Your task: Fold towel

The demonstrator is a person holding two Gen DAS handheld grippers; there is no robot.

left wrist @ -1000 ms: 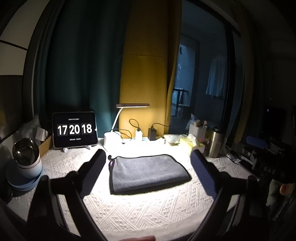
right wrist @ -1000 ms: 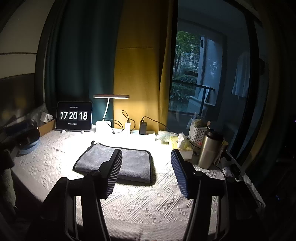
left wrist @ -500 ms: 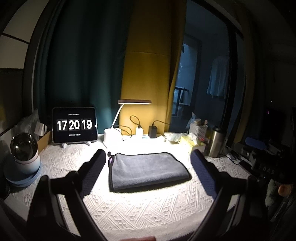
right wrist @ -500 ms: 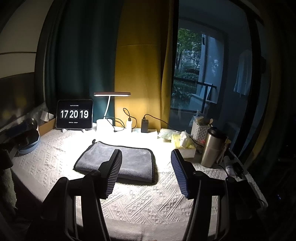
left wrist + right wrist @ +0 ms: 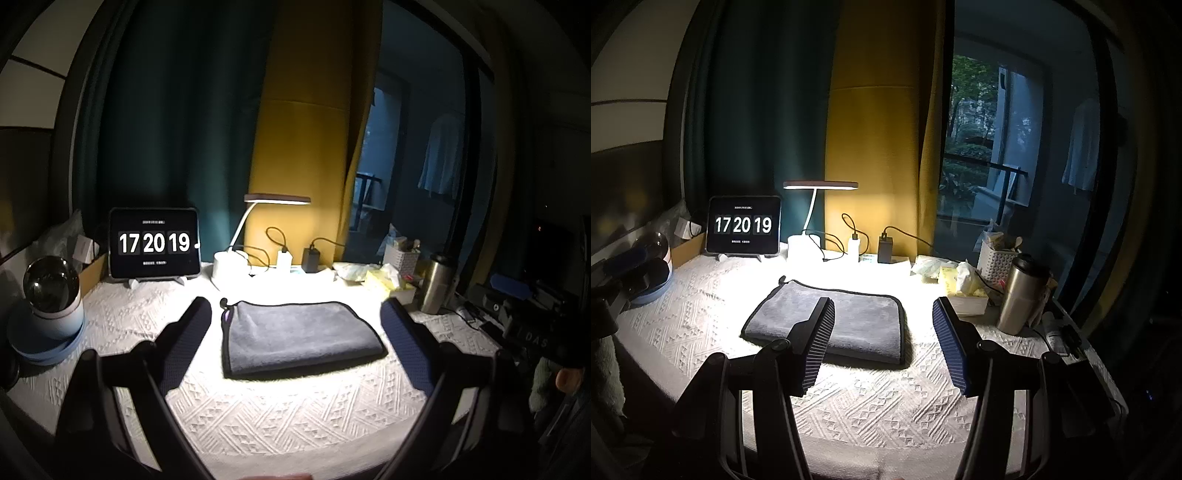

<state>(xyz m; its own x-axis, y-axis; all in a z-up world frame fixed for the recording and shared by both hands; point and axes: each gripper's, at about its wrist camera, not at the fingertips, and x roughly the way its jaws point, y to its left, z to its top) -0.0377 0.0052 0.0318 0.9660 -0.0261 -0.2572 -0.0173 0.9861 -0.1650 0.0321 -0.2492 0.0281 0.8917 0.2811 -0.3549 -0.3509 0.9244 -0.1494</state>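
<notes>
A dark grey towel (image 5: 299, 338) lies folded into a flat rectangle on the white patterned table cover (image 5: 295, 406), under the lamp's light. It also shows in the right wrist view (image 5: 864, 325). My left gripper (image 5: 295, 317) is open and empty, held back above the table's near side, its fingers framing the towel without touching it. My right gripper (image 5: 882, 308) is open and empty too, held back from the towel's right part.
A tablet clock (image 5: 154, 246), a white desk lamp (image 5: 231, 264) and chargers (image 5: 312, 258) stand at the back. A steel tumbler (image 5: 1021, 293), a tissue box (image 5: 964, 291) and a white basket (image 5: 997, 260) stand at right. A round white device (image 5: 51, 306) sits at left.
Both grippers have tilted down slightly, so the table sits a little higher in both views. The towel has not moved. The clock went from 17 20 18 to 17 20 19.
</notes>
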